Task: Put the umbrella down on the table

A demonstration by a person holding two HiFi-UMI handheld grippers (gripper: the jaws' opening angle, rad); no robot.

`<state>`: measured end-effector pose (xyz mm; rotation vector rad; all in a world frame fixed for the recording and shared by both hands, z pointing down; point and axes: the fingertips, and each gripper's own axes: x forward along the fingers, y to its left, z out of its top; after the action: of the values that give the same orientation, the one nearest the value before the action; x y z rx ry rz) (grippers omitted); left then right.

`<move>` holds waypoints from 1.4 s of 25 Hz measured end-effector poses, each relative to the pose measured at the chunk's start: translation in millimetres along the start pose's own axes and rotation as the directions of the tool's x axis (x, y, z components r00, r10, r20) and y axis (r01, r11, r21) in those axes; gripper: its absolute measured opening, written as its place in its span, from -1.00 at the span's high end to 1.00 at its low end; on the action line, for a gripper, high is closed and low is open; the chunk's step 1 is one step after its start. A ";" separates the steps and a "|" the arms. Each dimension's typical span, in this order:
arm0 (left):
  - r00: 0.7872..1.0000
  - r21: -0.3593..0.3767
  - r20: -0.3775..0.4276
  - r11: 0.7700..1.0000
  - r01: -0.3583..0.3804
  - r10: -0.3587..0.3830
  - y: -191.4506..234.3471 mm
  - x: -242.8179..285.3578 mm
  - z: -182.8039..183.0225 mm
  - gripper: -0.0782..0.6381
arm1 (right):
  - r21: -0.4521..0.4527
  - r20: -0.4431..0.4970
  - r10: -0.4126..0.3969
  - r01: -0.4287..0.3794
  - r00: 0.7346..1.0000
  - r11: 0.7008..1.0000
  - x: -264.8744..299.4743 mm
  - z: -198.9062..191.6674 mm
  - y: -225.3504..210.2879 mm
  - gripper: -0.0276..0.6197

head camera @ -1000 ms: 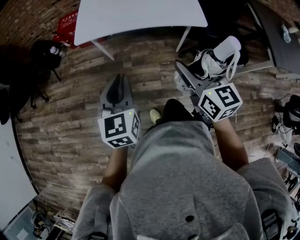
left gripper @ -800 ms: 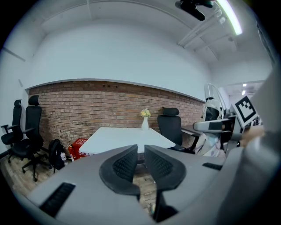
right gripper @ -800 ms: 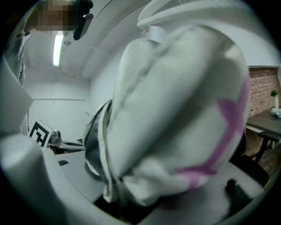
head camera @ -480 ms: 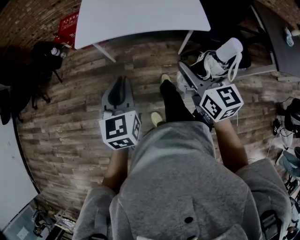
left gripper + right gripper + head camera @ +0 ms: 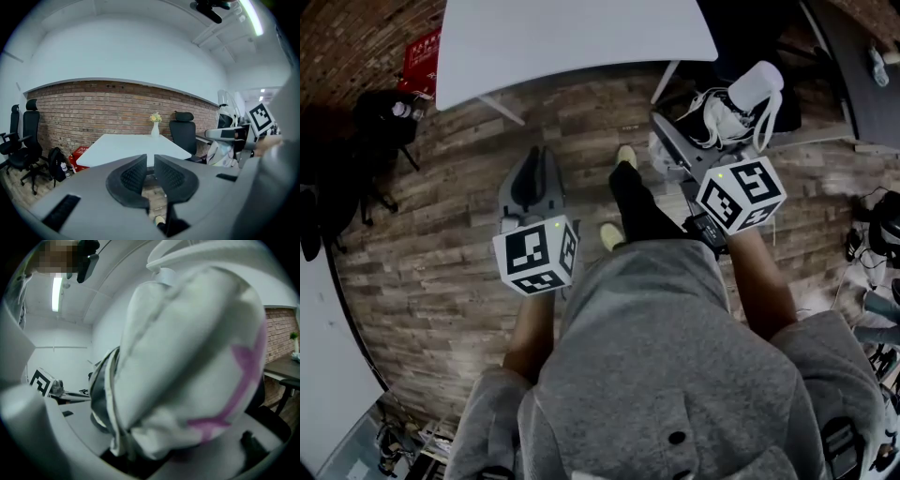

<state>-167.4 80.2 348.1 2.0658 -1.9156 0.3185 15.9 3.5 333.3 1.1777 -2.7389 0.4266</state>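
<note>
Table (image 5: 126, 145) ahead, vase (image 5: 155, 129) on it, chair (image 5: 183, 135) beside.

My umbrella (image 5: 742, 105) is folded up into a short, plump bundle of white cloth, creased and loosely gathered, with pale cords looping off it. Close up, the cloth carries a few pink lines, and darker grey folds show along one edge. It sits clamped in my right tongs (image 5: 677, 155), up off the floor, its blunt rounded end pointing away from me. The worktop (image 5: 572, 37) is a plain white square top on slim pale legs, standing ahead of me and left of the umbrella, which does not touch it
</note>
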 end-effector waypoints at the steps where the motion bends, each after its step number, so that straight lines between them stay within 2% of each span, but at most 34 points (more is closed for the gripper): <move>1: 1.000 0.001 0.000 1.000 0.003 -0.003 0.7 4.8 2.0 0.63 | 0.000 0.000 0.000 0.000 1.000 1.000 3.7 1.4 -2.3 -0.01; 23: 0.999 -0.023 -0.047 0.999 0.024 -0.025 23.3 87.6 9.7 0.63 | 0.019 -0.026 -0.007 0.008 1.000 1.000 82.1 8.6 -43.9 -0.01; 35: 0.998 -0.025 -0.067 1.000 0.018 -0.020 57.1 152.7 36.4 0.63 | 0.016 -0.050 -0.021 0.022 0.999 1.000 145.8 25.0 -75.5 -0.01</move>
<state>-213.1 -78.5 373.9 2.0301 -1.8509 0.3535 -29.6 -154.2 358.3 1.1832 -2.6832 0.4708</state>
